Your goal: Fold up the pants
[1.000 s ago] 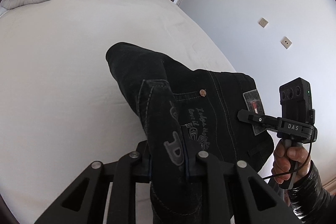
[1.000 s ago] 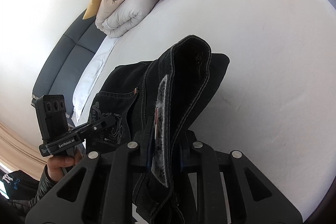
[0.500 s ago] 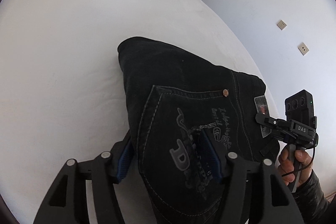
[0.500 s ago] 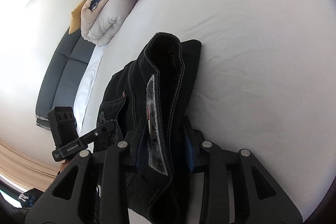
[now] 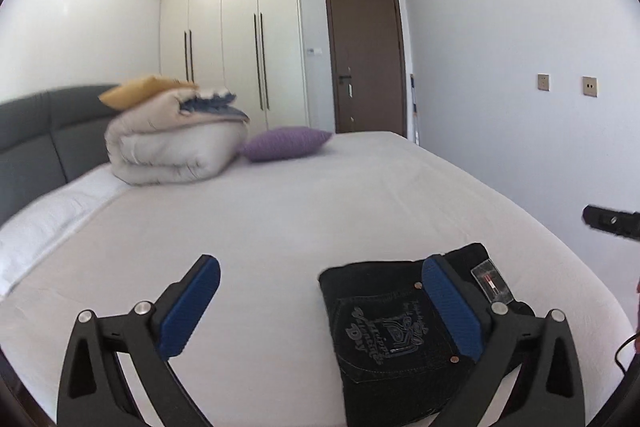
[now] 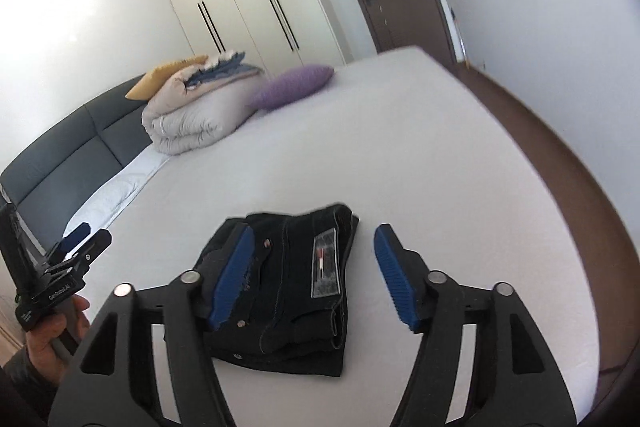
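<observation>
Left wrist view: headboard point(image 5: 36, 135) at far left, then rolled duvet point(image 5: 172, 151) with a yellow pillow point(image 5: 144, 93) on top, purple cushion point(image 5: 286, 143), wardrobe point(image 5: 240, 51), brown door point(image 5: 366, 61). Two wall sockets point(image 5: 566, 85) show side by side here; in the right wrist view they sit cut off at the top edge.

Right wrist view alone shows the brown floor point(image 6: 560, 147) along the bed's right side, and the person's left hand point(image 6: 52, 335) gripping its handle at lower left.

Left hand-held gripper point(image 5: 320, 307): fingers spread wide, holding nothing; its right blue pad point(image 5: 452, 311) overlaps the pants in view, contact unclear.

Pants point(image 6: 288, 291): black, folded into a compact bundle, lying flat on the white bed point(image 6: 400, 147) near its front edge, printed back pocket up, clear tag point(image 6: 326, 263) on top.

Right hand-held gripper point(image 6: 312, 271): fingers wide apart, empty, raised over the bundle.
</observation>
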Demonstrator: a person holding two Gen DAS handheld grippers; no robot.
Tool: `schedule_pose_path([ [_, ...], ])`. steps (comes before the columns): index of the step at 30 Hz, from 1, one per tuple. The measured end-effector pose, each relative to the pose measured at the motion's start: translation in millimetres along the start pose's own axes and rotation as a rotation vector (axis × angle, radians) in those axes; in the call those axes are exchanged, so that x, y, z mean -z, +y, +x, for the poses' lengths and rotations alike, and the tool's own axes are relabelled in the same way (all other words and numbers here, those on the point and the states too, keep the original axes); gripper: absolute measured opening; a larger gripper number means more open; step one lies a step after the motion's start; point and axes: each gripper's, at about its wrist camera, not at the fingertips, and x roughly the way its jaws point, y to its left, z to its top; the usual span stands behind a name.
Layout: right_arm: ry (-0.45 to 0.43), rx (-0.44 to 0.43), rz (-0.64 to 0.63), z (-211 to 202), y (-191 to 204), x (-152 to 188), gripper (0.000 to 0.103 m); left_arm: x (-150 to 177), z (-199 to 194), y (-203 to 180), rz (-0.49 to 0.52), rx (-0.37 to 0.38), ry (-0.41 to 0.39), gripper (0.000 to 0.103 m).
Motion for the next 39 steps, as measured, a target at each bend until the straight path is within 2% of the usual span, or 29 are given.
schedule_pose_path([
  [2,-0.118,0.017,-0.042,-30.8,21.2,-8.6,0.087,-6.6,-20.3,-7.1,0.024,-0.082,-0.013,0.103],
  [4,-0.27,0.052,-0.085,-68.9,38.4,-9.8,0.1,-0.4,-45.1,6.8,0.019,-0.182,0.012,0.103],
  [6,-0.38,0.077,-0.125,-101.5,49.0,-10.9,0.103,3.2,-61.0,10.4,-0.007,-0.221,0.045,0.103],
  [8,-0.415,0.098,-0.166,-122.8,60.5,-12.3,0.103,6.7,-74.6,21.7,-0.085,-0.201,0.078,0.103],
  [11,-0.377,0.124,-0.187,-140.6,70.7,-12.6,0.103,13.6,-82.7,27.1,-0.167,-0.174,0.113,0.103],
  [15,-0.225,0.171,-0.115,-142.6,69.7,-1.9,0.103,22.4,-85.4,23.9,-0.157,-0.178,0.165,0.103],
  [17,-0.157,0.187,-0.073,-151.5,74.8,20.1,0.103,28.1,-85.4,20.9,-0.163,-0.161,0.197,0.103],
  [21,-0.07,0.201,-0.047,-146.4,76.3,40.2,0.103,36.6,-91.1,14.5,-0.17,-0.125,0.231,0.103],
  [27,0.006,0.199,-0.095,-134.6,100.9,59.3,0.103,56.8,-98.2,1.3,-0.172,-0.088,0.292,0.103],
  [31,0.035,0.194,-0.139,-128.5,116.3,70.0,0.103,62.6,-97.8,1.9,-0.179,-0.093,0.32,0.103],
  [39,0.085,0.181,-0.15,-121.4,119.6,82.6,0.103,60.3,-100.4,-0.5,-0.174,-0.085,0.326,0.103],
])
